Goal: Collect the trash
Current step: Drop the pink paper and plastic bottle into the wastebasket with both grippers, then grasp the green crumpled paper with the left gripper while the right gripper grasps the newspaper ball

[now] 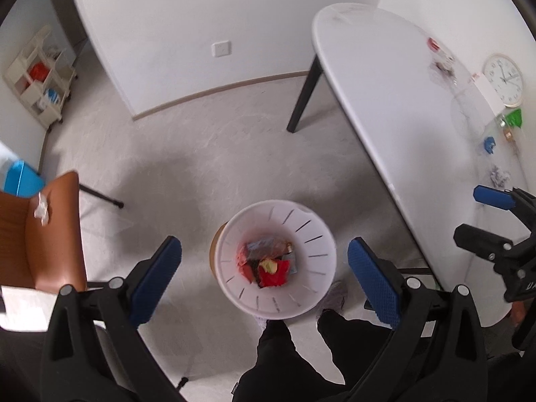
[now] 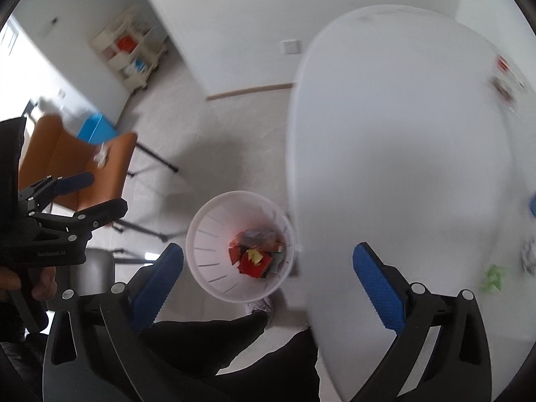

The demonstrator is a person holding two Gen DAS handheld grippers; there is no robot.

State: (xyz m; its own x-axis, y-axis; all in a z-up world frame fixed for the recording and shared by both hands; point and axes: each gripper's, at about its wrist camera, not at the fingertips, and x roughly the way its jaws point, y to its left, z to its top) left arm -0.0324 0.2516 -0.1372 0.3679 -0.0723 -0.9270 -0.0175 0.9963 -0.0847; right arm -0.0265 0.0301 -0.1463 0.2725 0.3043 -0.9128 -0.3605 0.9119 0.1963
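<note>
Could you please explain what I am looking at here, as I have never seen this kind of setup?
A person holds a two-fingered tool in each hand, and each tool carries a wide-angle camera looking along its blue-padded fingers. One picture is from the left tool, the other from the right tool. Both stand open and empty above a white bin on the floor, which already holds wrappers. Beside it, the white table carries a clock and scattered bits of litter. A crumpled scrap lies on the brown chair.

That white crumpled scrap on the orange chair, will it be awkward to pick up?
The crumpled scrap looks like thin paper or tissue, so probably very light and soft. It should squash between the jaws rather than slip, and seems unlikely to roll off the chair.
</note>
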